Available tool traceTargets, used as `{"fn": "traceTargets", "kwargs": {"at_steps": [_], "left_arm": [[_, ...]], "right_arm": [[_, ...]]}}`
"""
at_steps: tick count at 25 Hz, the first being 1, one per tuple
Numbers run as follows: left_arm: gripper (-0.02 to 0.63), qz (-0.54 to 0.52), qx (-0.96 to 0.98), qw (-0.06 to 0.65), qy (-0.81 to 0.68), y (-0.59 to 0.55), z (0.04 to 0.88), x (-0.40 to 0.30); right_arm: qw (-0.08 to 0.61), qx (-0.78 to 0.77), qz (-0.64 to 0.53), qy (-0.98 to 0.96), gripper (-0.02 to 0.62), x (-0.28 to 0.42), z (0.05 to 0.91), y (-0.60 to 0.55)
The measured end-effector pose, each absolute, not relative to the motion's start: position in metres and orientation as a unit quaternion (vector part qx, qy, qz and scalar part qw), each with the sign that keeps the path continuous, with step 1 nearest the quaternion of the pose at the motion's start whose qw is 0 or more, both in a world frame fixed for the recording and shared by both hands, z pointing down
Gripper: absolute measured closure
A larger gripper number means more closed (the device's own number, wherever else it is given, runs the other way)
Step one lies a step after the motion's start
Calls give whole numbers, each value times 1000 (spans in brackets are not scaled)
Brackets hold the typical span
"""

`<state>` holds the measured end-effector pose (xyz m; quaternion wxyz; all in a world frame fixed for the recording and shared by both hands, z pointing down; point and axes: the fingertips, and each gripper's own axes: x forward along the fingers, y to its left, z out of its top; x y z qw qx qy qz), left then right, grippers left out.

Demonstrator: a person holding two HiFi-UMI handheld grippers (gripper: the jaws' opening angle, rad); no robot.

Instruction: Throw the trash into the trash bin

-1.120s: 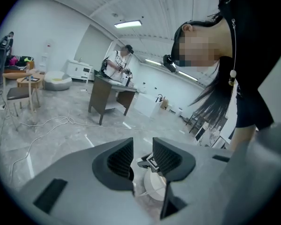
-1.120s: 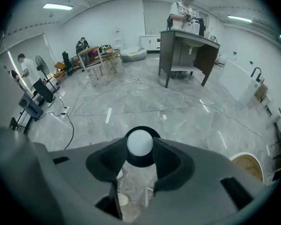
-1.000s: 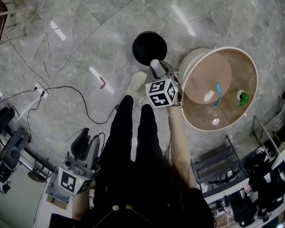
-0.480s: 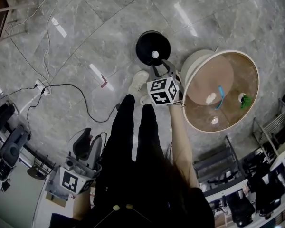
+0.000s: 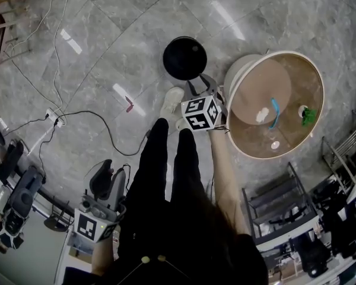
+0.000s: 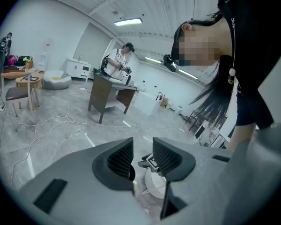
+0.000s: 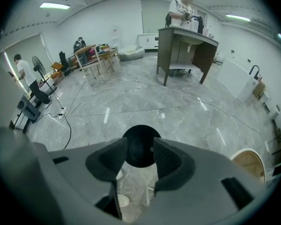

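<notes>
Right gripper (image 5: 197, 85) points down at the black trash bin (image 5: 184, 57), fingers opening with nothing between them. Left gripper (image 5: 108, 181) is at 7 o'clock, fingers apart and empty. Trash (image 5: 261, 117) lies on the round tabletop (image 5: 296, 76) at 3 o'clock.

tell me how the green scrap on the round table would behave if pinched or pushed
The green scrap looks small and crumpled, so it is probably light and soft, likely squashing between jaws. Its ragged shape suggests it would slide, not roll. It lies near the edge of the round table, so a push could knock it off.
</notes>
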<state>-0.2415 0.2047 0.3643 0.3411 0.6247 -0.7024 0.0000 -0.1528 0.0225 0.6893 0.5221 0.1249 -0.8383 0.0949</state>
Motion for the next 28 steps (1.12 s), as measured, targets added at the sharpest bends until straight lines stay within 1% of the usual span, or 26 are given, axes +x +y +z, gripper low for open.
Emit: {"fn": "traceTargets", "kwargs": {"at_steps": [4,8,22,28], "left_arm": [[476,-12,644,338,-686,184,356,-231],[476,8,674,339,-657,170,359,-214],[476,44,760,340,-552,100,355,-110],[476,92,783,334,-517,94,365,-81]], "right_arm": [[520,154,107,-834,411,-127,683,13],[517,196,128,-824,410,-88,682,-1],[505,371,238,-742,402,111,696,-29],[511,412,272,-704,393,176,718,-22]]}}
